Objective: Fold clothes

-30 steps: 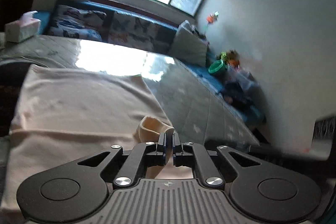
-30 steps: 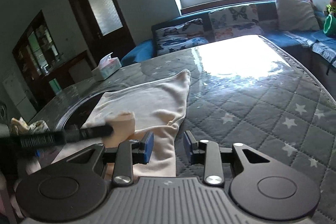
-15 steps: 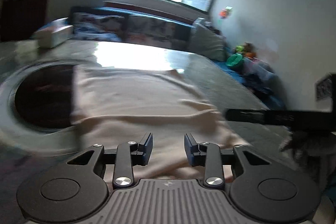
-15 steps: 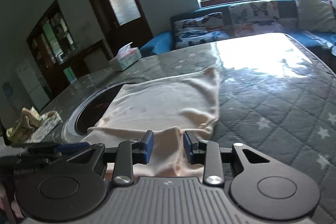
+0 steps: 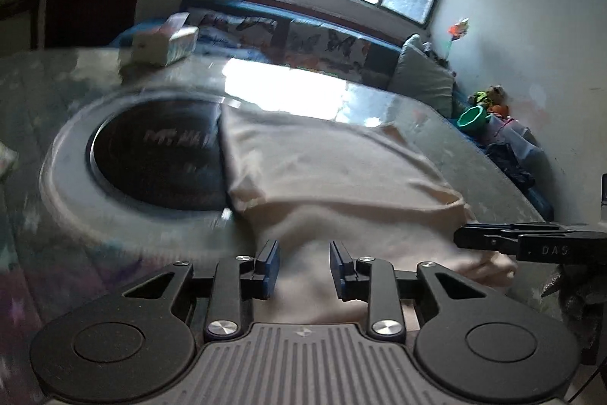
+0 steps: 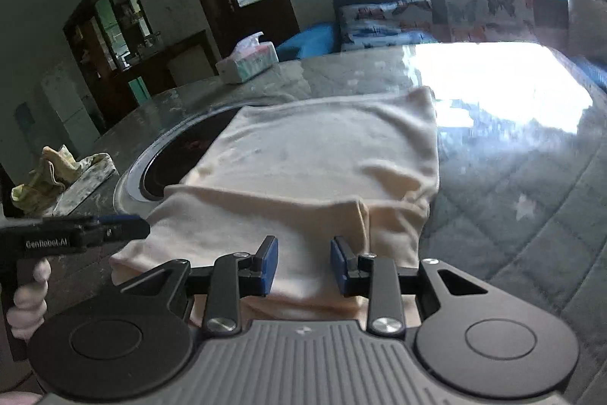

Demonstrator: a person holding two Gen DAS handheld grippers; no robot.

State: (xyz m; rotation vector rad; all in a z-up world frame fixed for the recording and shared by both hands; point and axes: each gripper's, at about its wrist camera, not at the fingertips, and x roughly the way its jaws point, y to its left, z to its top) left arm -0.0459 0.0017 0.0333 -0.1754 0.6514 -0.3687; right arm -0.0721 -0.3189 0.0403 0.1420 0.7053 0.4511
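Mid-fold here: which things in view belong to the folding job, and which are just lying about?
For the job:
cream garment, partly folded on the table
left gripper, open
right gripper, open

Lying about:
tissue box
crumpled cloth at the table's left edge
round black inset, partly under the garment
green bowl

Free room and obstacles. The left gripper [image 5: 303, 268] and right gripper [image 6: 303, 266] are hovering with jaws apart over the cream garment [image 6: 322, 169]. Open quilted table [image 6: 531, 185] is lying at 2 o'clock of the right gripper. A tissue box [image 6: 248, 61] is standing at 11 o'clock, crumpled cloths [image 6: 57, 177] at 9 o'clock.
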